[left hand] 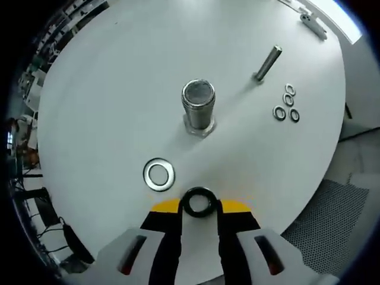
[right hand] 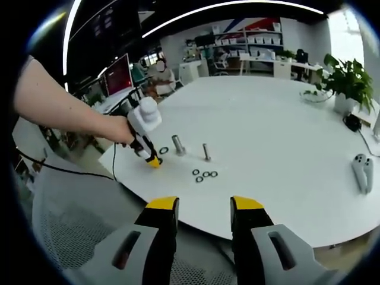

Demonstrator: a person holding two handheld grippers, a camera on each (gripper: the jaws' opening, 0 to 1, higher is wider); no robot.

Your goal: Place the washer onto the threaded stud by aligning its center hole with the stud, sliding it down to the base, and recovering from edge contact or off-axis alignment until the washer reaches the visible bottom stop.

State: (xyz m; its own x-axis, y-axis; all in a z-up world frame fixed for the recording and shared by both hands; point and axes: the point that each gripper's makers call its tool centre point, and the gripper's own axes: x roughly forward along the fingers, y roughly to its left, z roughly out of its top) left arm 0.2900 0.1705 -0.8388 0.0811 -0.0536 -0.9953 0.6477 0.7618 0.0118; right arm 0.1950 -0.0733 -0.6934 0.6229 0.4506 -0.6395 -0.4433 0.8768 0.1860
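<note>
Clamping a dark washer (left hand: pixel 199 202), left tool (left hand: pixel 199 209), its tips half hidden; right tool (right hand: pixel 203 208) apart.

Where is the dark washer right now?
In the left gripper view the dark washer sits between the left gripper's yellow-tipped fingers, just short of the silver washer and the large threaded stud.

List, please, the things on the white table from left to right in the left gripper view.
Large silver washer → black washer between the jaws of the left gripper → thick threaded stud → thin stud → cluster of four small washers.
</note>
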